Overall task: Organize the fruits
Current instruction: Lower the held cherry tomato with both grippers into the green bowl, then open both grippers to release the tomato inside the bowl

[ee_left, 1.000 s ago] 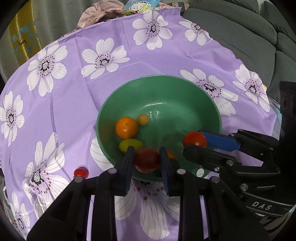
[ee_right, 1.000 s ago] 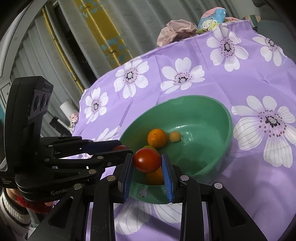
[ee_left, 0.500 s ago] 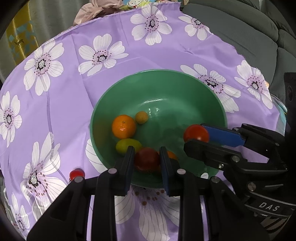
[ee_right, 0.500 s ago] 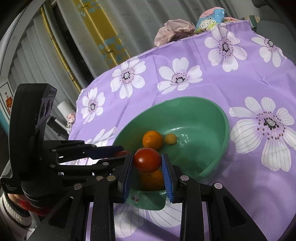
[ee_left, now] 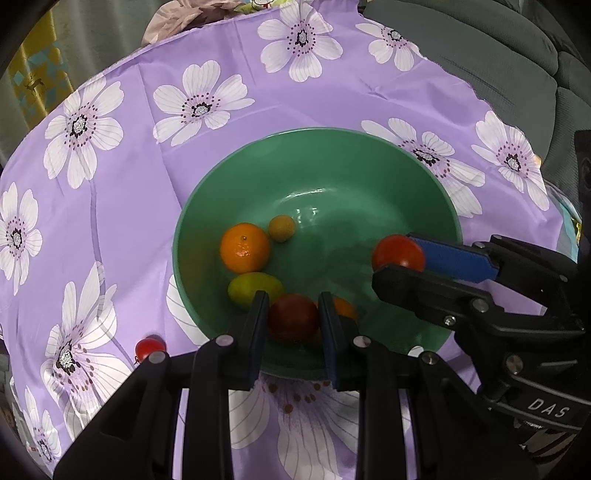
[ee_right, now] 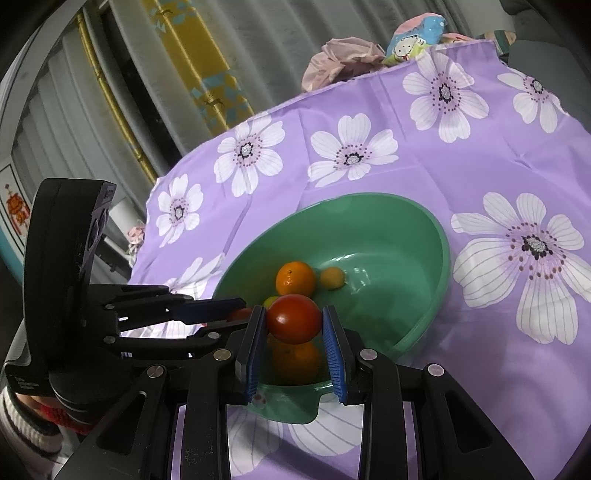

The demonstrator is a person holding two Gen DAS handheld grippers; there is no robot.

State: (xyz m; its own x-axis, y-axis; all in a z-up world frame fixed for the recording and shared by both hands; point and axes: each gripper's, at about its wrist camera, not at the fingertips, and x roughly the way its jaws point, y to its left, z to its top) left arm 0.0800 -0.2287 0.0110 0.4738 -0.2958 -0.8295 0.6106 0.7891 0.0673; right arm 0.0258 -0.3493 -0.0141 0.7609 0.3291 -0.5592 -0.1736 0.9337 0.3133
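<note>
A green bowl (ee_left: 369, 173) (ee_right: 424, 236) sits on the purple flowered cloth. Inside lie an orange (ee_left: 244, 247) (ee_right: 295, 277), a small yellow fruit (ee_left: 281, 228) (ee_right: 331, 277), a green-yellow fruit (ee_left: 255, 290) and a second orange fruit (ee_right: 295, 363), partly hidden. My left gripper (ee_left: 293, 317) is shut on a dark red tomato (ee_left: 293, 319) low over the bowl's near side. My right gripper (ee_right: 294, 321) is shut on a bright red tomato (ee_right: 294, 318) (ee_left: 398, 253) above the bowl's right side. A small red fruit (ee_left: 149, 347) lies on the cloth left of the bowl.
The cloth (ee_left: 129, 155) covers a round table, its edge curving at the far side. Bundled fabric and a cartoon-print item (ee_right: 413, 33) lie at the far edge. A grey sofa (ee_left: 498, 55) stands right; curtains (ee_right: 203, 55) hang behind. A striped sleeve (ee_right: 22, 424) shows at lower left.
The left gripper has sunk slightly toward the bowl with its dark red tomato. The right gripper and its tomato have stayed put.
</note>
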